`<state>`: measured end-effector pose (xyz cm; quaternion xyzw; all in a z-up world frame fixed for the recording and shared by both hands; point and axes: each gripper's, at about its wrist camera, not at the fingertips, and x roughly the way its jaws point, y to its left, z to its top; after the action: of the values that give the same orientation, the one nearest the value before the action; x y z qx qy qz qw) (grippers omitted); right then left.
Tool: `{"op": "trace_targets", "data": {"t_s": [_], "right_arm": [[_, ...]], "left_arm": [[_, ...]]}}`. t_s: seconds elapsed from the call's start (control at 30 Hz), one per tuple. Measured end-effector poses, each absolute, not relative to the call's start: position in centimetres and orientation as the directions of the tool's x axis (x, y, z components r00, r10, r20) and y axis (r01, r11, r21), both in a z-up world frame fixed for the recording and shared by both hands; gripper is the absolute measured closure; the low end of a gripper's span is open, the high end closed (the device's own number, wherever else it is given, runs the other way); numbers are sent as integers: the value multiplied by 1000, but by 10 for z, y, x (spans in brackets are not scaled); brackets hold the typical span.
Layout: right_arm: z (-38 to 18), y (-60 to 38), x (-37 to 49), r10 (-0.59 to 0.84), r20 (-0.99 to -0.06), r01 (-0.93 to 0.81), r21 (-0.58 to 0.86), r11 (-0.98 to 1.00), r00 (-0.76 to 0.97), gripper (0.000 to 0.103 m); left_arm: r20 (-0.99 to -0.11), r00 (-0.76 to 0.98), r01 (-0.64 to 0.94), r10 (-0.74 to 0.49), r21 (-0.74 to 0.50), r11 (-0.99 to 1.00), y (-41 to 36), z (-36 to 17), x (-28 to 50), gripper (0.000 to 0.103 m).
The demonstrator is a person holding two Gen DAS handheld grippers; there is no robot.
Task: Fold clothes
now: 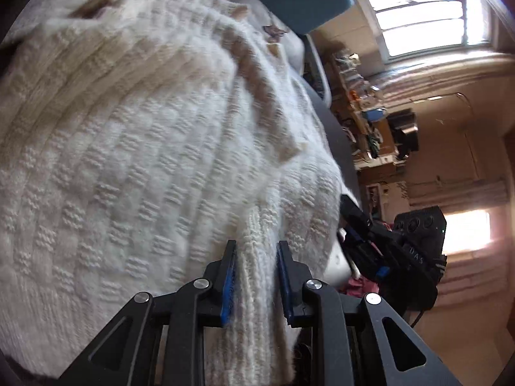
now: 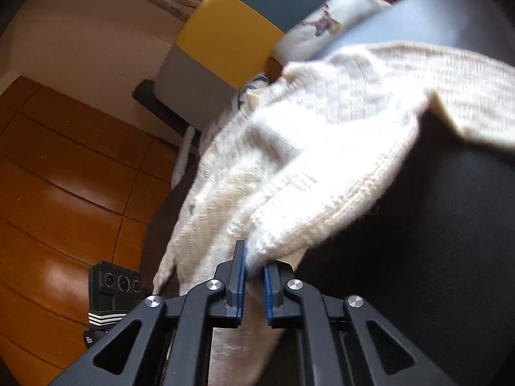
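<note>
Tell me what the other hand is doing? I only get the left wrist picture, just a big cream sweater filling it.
Observer: The right gripper is clamped on the cream sweater too, pinching a ribbed edge.
Operator: What is under the sweater on that side?
Observer: A dark surface; part of the knit is lifted off it.
Operator: Anything else over there?
Observer: A glossy wooden floor, and a yellow panel farther back.
Operator: Can you see my side from there?
Observer: Only the left gripper's black camera block down by the floor.
</note>
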<state>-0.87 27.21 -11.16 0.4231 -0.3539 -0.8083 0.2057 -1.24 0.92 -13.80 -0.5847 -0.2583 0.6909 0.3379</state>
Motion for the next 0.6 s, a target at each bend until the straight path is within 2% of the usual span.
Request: {"op": "trace_targets", "data": {"t_s": [0.1, 0.27, 0.33, 0.37, 0.4, 0.47, 0.53, 0.6], "right_arm": [[-89, 299, 5, -568, -570, 40, 684, -728, -594, 95], [-128, 320, -5, -470, -693, -95, 609, -788, -546, 92], [-146, 330, 0, -429, -731, -172, 589, -790, -530, 90], [-150, 336, 5, -423, -733, -196, 593, -781, -533, 88], [-149, 340, 12, -392, -730, -209, 582, -786, -559, 84], [-135, 341, 27, -353, -710, -176, 555, -813, -610, 83], [-117, 330, 39, -348, -678, -109, 535, -838, -648, 79], [-106, 309, 46, -357, -668, -29, 493, -870, -652, 78]], "left_arm": [[-694, -73, -225, 716, -688, -690, 25, -138, -4, 77], [-753, -32, -220, 658, -636, -739, 29, -160, -4, 75], [-740, -36, -205, 672, -652, -730, 21, -160, -5, 75], [-730, -57, -189, 681, -662, -726, 11, -157, -5, 75], [-721, -90, -168, 688, -670, -724, -2, -153, -6, 70], [-700, -157, -126, 697, -685, -717, -28, -144, -8, 59], [-701, -245, -85, 670, -673, -735, -57, -136, -11, 57], [-730, -348, -54, 589, -611, -790, -87, -126, -10, 57]]}}
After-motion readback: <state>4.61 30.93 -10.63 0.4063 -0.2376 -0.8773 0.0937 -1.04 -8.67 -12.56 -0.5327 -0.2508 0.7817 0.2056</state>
